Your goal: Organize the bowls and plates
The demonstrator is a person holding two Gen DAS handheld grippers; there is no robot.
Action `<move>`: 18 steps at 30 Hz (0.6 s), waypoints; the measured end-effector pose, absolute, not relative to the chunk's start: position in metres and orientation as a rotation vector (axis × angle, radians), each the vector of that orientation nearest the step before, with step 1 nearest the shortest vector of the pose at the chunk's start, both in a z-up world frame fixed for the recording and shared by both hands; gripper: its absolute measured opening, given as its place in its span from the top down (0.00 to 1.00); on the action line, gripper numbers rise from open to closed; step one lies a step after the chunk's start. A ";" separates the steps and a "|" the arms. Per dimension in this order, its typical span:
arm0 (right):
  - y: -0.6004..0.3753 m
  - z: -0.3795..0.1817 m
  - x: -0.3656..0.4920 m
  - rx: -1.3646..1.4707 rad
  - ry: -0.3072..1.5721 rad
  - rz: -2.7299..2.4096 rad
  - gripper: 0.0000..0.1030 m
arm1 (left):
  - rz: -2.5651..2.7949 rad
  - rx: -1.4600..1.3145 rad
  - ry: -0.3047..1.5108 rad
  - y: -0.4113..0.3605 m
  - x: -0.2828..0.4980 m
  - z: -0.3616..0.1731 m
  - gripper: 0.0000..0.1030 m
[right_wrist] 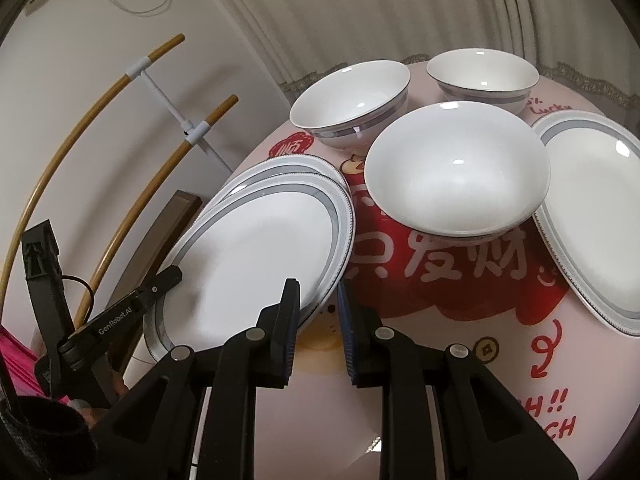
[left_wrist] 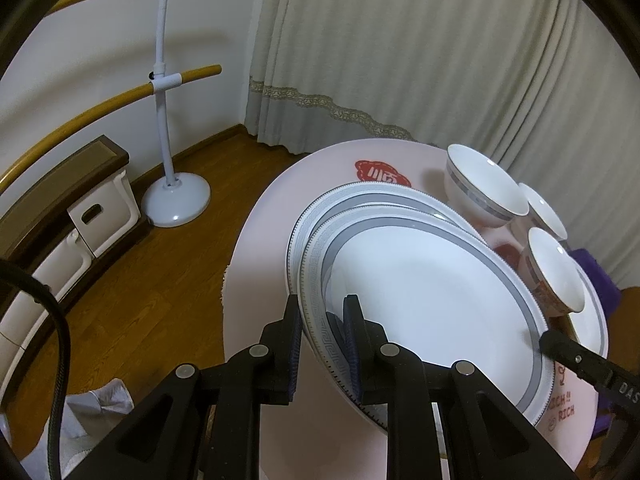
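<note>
both grippers, left gripper (left_wrist: 322, 334) and right gripper (right_wrist: 318, 312), have fingers pinching the top plate's (right_wrist: 260, 256) rim at opposite edges, over the lower plate (left_wrist: 360, 194) at nine o'clock on the counter (right_wrist: 440, 292). uneven lowering could tilt it, slip a pinch, or chip the near bowl (right_wrist: 456, 176) at three o'clock

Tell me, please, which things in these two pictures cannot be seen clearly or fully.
- Lower plate, left wrist view: mostly covered by the upper plate.
- Third plate, right wrist view: cut off at the right edge.
- Far bowl, left wrist view: partly hidden behind the two nearer bowls.
- Table print, both views: covered by dishes.
</note>
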State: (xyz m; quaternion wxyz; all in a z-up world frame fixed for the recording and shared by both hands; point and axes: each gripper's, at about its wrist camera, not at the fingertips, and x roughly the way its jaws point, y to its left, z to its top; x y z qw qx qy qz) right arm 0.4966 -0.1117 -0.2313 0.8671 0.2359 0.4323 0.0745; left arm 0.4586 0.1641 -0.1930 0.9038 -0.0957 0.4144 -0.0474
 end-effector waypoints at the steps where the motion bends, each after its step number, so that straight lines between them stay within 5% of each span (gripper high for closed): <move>1: -0.111 -0.231 0.496 0.496 0.908 0.159 0.80 | -0.099 -0.199 0.856 0.165 0.459 -0.193 0.84; 18: -0.110 -0.240 0.500 0.503 0.895 0.192 0.83 | -0.076 -0.189 0.856 0.164 0.462 -0.196 0.83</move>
